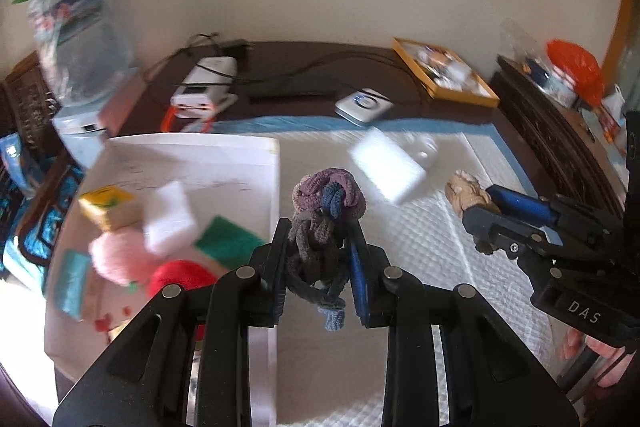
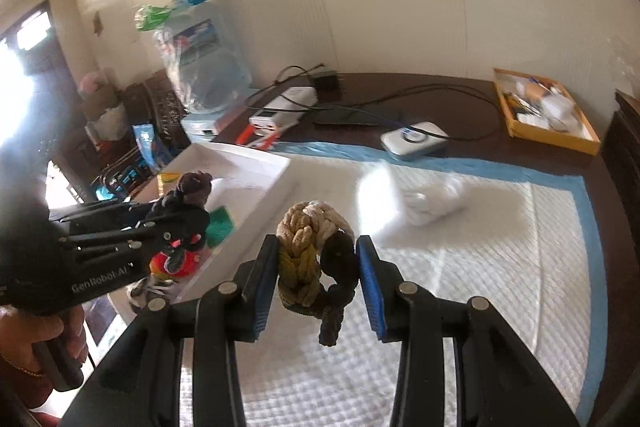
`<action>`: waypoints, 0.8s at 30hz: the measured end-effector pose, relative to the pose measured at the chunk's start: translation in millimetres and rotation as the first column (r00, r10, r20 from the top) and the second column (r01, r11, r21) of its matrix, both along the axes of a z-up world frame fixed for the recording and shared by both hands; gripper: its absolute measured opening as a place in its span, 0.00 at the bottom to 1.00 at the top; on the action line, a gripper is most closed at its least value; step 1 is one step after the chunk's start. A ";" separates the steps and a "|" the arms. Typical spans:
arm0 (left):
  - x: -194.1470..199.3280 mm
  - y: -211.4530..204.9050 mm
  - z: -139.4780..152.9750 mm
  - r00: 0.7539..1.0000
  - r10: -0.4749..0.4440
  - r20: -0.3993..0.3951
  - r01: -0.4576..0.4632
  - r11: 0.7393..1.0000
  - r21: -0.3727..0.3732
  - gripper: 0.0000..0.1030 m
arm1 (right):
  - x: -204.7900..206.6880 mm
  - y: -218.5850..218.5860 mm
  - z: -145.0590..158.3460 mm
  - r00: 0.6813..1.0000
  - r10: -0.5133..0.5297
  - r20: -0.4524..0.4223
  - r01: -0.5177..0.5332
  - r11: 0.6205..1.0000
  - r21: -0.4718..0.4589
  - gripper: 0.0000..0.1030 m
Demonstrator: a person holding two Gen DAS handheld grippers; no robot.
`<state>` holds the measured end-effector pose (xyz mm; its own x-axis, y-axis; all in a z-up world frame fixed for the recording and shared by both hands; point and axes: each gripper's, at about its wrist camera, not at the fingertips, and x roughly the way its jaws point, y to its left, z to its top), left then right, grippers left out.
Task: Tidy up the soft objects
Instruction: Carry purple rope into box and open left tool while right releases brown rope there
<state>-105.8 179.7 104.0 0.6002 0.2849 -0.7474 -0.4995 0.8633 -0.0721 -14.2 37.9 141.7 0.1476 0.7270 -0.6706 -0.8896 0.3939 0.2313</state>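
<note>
My left gripper (image 1: pixel 320 227) is shut on a bundle of purple, grey and blue hair ties (image 1: pixel 326 211), held above the white quilted pad (image 1: pixel 420 267) just right of the white tray (image 1: pixel 192 155). It also shows in the right wrist view (image 2: pixel 180 211). My right gripper (image 2: pixel 316 251) is shut on a bundle of beige, mustard and dark brown hair ties (image 2: pixel 312 247), held above the pad (image 2: pixel 480 287); it shows in the left wrist view (image 1: pixel 472 203). The tray holds a white sponge (image 1: pixel 170 217), a green scourer (image 1: pixel 228 239), pink (image 1: pixel 120 255) and red (image 1: pixel 180 279) pompoms and a yellow sponge (image 1: pixel 106 205).
A white sponge (image 1: pixel 386 167) and a crumpled white item (image 2: pixel 432 203) lie on the pad farther back. Behind are a white device (image 1: pixel 362 105), a power bank (image 1: pixel 204 87) with cables, a yellow box (image 1: pixel 444 71) and a water bottle (image 1: pixel 76 39).
</note>
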 end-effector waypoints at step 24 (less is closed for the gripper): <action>-143.9 103.1 78.8 0.932 0.324 0.161 -0.341 0.936 0.088 0.25 | -68.7 97.7 80.4 0.981 0.183 0.065 -0.192 0.968 0.160 0.37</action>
